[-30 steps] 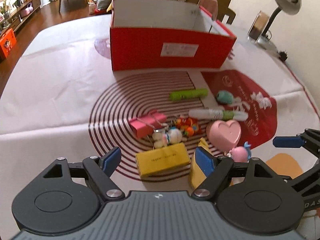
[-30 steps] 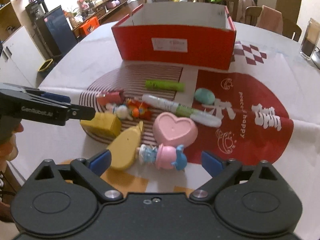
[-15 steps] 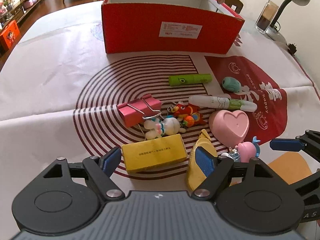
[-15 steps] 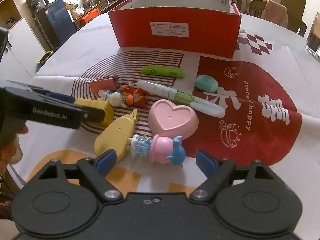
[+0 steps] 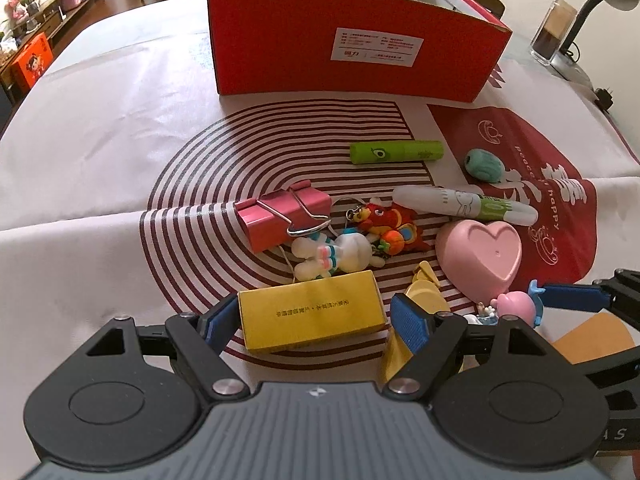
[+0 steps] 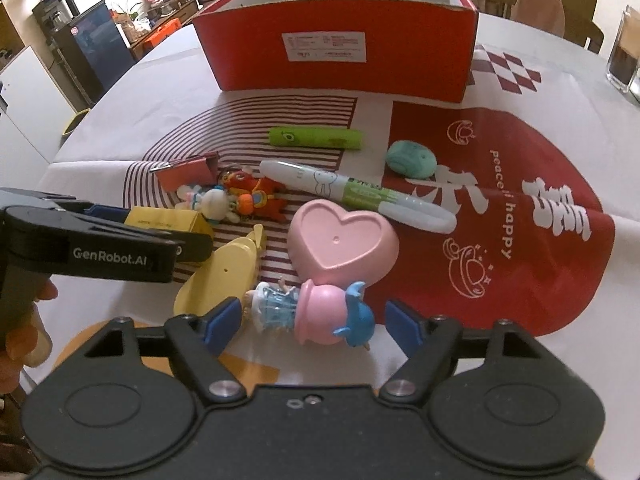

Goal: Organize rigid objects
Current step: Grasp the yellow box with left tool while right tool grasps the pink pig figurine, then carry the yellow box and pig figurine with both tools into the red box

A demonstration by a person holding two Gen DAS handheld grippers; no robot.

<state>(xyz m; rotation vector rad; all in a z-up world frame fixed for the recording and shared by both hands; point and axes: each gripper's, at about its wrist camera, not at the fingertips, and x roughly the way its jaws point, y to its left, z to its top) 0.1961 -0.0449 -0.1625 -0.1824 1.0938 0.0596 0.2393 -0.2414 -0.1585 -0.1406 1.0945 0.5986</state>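
Note:
A yellow box lies on the tablecloth between the fingers of my left gripper. Its jaws stand open around the box, with a gap showing at the right pad. A pink and blue figurine lies on its side between the fingers of my right gripper. Those jaws are closing, and small gaps remain on both sides of the figurine. The open red box stands at the back of the table.
Loose items lie between me and the red box: pink heart dish, white-green marker, green tube, teal stone, pink binder clip, rabbit keychain, flat yellow piece. A glass and lamp stand far right.
Both grippers have come down closer to the table. The left one now straddles the yellow box. The right jaws have narrowed around the figurine.

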